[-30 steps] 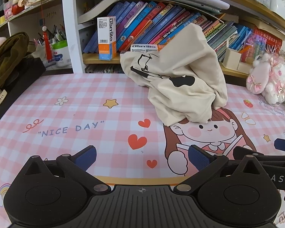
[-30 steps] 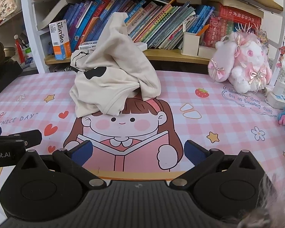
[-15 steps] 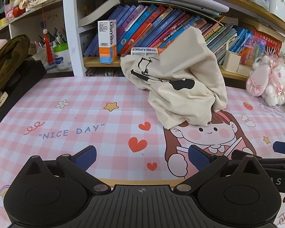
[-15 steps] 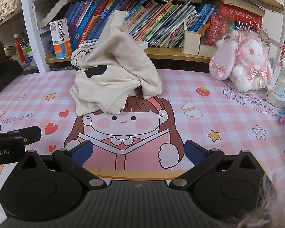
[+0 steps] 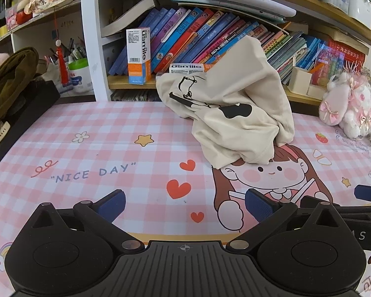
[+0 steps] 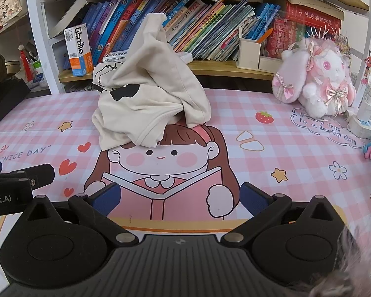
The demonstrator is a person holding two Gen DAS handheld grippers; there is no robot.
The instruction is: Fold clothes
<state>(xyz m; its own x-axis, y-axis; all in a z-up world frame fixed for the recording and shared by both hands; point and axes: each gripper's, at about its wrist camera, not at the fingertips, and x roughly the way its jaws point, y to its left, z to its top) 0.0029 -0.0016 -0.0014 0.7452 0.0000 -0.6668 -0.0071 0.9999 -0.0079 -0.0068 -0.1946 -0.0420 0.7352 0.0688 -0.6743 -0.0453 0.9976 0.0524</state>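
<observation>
Both claws, left claw and right claw, hover spread apart and empty over the worktop; the crumpled cream garment lies heaped ahead, near the bookshelf.

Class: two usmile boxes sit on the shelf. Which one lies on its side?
The smaller usmile box beside the cream garment lies flat; the taller box stands upright.

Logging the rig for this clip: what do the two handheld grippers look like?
Both are matte black. The left gripper and right gripper each have two angled fingers with blue textured pads, round discs, silver screws and a ribbed centre plate. White lettering ending "bot.AI" runs along the left one's side.
</observation>
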